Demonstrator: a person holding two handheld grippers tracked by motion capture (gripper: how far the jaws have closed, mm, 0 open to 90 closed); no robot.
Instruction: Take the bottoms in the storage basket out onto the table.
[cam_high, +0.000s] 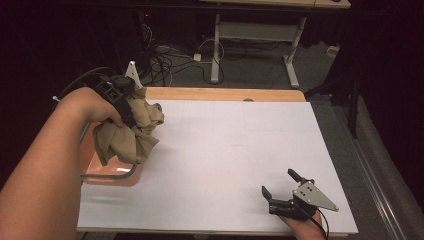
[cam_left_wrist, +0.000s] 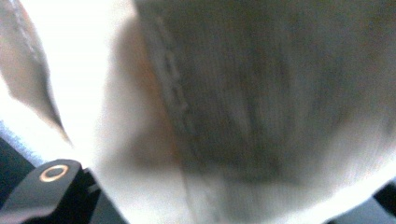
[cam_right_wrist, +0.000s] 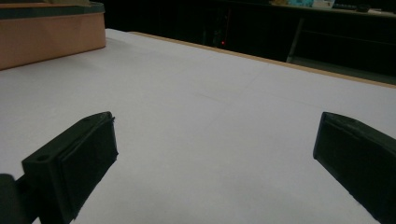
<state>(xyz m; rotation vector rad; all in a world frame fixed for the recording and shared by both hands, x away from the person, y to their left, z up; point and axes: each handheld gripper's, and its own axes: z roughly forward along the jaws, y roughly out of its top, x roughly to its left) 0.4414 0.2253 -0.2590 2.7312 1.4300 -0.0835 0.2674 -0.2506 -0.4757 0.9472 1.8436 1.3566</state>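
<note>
My left gripper (cam_high: 131, 102) sits at about ten o'clock on the table (cam_high: 225, 150), its jaws clamped on a bunched tan cloth (cam_high: 131, 131) that hangs in folds from the grip, above the far corner of an orange basket (cam_high: 107, 175) at the table's left edge. In the left gripper view the cloth (cam_left_wrist: 261, 102) presses right up against the lens, blurred, with a stitched seam running down it. My right gripper (cam_high: 281, 189) rests at about five o'clock, near the front edge, well apart from the cloth, jaws spread wide with nothing between them but bare white tabletop (cam_right_wrist: 201, 121). In its own view the basket's (cam_right_wrist: 51, 35) orange wall stands at eleven o'clock.
</note>
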